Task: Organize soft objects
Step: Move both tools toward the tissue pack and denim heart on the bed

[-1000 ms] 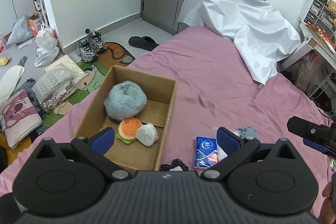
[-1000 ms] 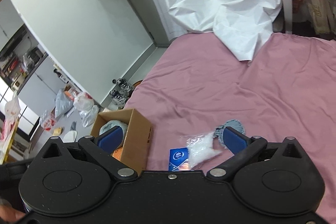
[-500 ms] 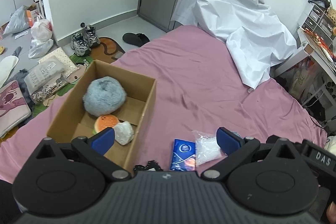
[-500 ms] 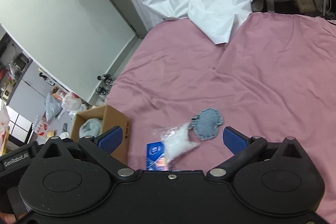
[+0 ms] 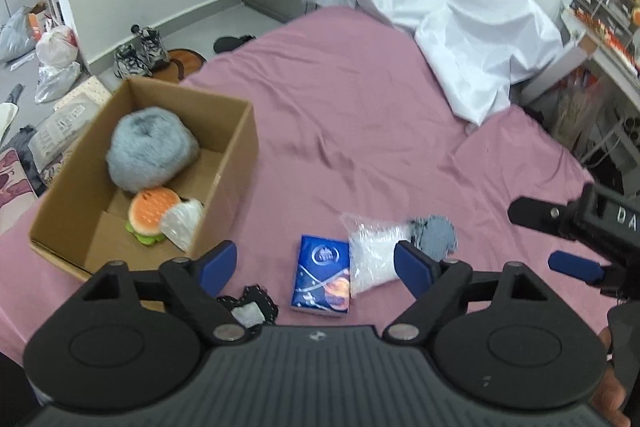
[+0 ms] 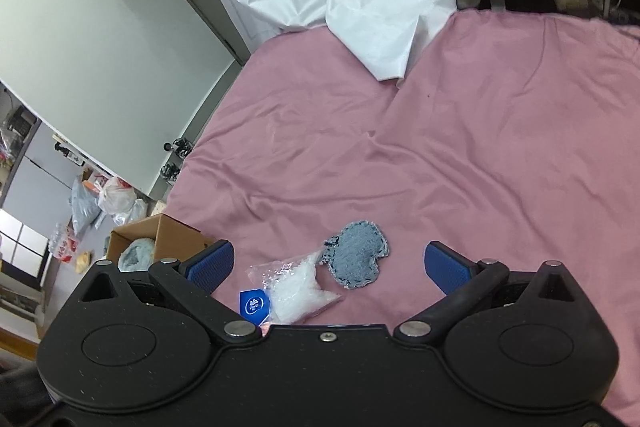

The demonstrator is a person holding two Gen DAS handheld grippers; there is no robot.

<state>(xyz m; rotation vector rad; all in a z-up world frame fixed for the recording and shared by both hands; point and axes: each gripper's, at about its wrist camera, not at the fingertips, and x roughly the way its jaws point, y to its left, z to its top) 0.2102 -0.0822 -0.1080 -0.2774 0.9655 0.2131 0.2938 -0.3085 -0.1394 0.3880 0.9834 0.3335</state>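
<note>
A cardboard box [image 5: 236, 147] stands on the pink bed at the left and holds a grey fluffy ball [image 5: 150, 151], a burger plush [image 5: 150, 213] and a white wrapped piece [image 5: 182, 223]. On the bed lie a blue tissue pack [image 5: 323, 273], a clear bag of white stuff [image 5: 374, 253], a denim patch [image 5: 438, 237] and a black lace piece [image 5: 248, 309]. My left gripper [image 5: 316, 265] is open and empty above the tissue pack. My right gripper [image 6: 326, 265] is open and empty above the bag [image 6: 296, 285] and denim patch [image 6: 358, 257].
A white sheet [image 5: 440, 7] is heaped at the far end of the bed. Shoes [image 5: 140, 51], bags [image 5: 56, 55] and packets lie on the floor at the left. A cluttered desk [image 5: 600, 27] stands at the right. The box also shows in the right wrist view [image 6: 168, 233].
Both grippers have shifted right along the bed, away from the box. The tissue pack, bag and denim patch now lie between their open fingers. Nothing was picked up.
</note>
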